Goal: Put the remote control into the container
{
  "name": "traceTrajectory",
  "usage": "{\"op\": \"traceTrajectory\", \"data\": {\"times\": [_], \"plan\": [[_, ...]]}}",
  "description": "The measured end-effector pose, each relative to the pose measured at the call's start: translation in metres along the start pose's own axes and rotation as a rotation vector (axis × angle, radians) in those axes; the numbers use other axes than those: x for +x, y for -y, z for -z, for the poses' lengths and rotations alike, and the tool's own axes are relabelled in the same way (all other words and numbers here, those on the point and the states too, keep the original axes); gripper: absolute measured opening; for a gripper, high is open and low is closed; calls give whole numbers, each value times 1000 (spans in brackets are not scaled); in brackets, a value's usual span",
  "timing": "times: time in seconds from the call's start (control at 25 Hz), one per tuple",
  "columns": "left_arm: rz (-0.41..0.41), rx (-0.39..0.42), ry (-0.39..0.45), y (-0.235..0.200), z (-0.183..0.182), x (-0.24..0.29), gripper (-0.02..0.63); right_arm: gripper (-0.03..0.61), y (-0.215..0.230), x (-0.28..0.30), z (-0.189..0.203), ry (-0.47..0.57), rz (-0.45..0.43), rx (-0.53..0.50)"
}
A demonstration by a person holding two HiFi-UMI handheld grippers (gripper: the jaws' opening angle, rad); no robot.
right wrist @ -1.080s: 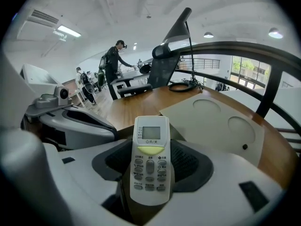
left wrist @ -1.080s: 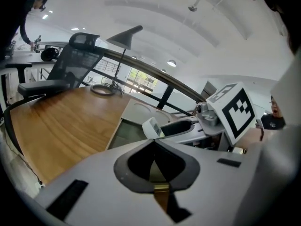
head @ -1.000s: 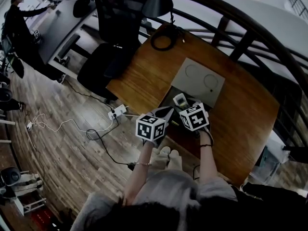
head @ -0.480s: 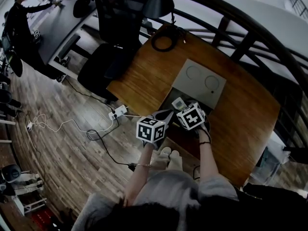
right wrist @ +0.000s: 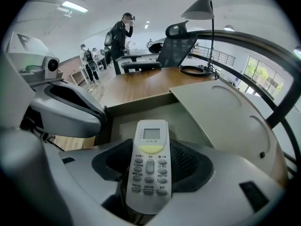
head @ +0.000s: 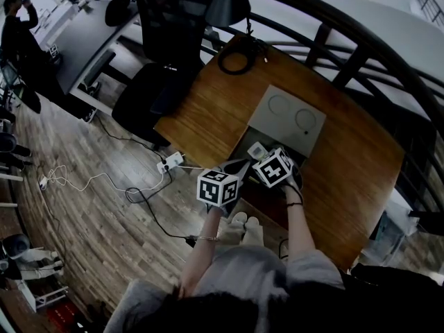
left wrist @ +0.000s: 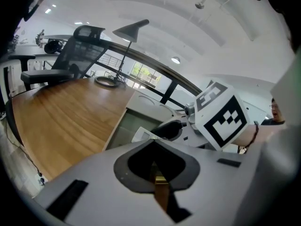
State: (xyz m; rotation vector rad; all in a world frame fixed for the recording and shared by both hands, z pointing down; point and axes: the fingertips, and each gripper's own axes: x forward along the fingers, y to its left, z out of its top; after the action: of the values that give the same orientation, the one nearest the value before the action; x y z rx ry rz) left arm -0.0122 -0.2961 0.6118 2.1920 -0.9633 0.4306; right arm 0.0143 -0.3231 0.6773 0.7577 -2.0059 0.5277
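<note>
**Remote control clamped in right gripper, at the container mouth**

Remote control (right wrist: 149, 145) is not in yet. Our right gripper (right wrist: 150, 182) is clenched on its lower end, buttons up and screen end forward. The free end points at the open container (right wrist: 136, 105). We read that as deliberate: a grip on the tail leaves the nose clear to go in first, and the jaws stay outside the walls.

In the head view the remote's tip sits over the near edge of the opening. We can't tell its height above the floor of the box.

The grey lid (right wrist: 221, 112) lies to the far right side of the box, apparently half off it. That leaves the near-left part of the mouth open, which is where we're aimed.

Our left gripper (left wrist: 155, 173) has its jaws together on nothing. It's parked just beside the right one, at the near-left of the box and clear of the opening. We judge it's only standing by.

Next move, as we see it: push forward and down, then release. The risk is the nose catching the lid edge.
</note>
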Motion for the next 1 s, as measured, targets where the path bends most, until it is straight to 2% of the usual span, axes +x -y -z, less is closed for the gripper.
{"op": "traceTrajectory", "data": {"times": [0.6, 1.0], "plan": [[-11, 5, 0, -5, 1, -4, 3, 264, 0, 6, -1, 8, 12, 14], [-9, 12, 11, -4, 0, -10, 3, 272, 5, -3, -6, 74, 46, 69]]}}
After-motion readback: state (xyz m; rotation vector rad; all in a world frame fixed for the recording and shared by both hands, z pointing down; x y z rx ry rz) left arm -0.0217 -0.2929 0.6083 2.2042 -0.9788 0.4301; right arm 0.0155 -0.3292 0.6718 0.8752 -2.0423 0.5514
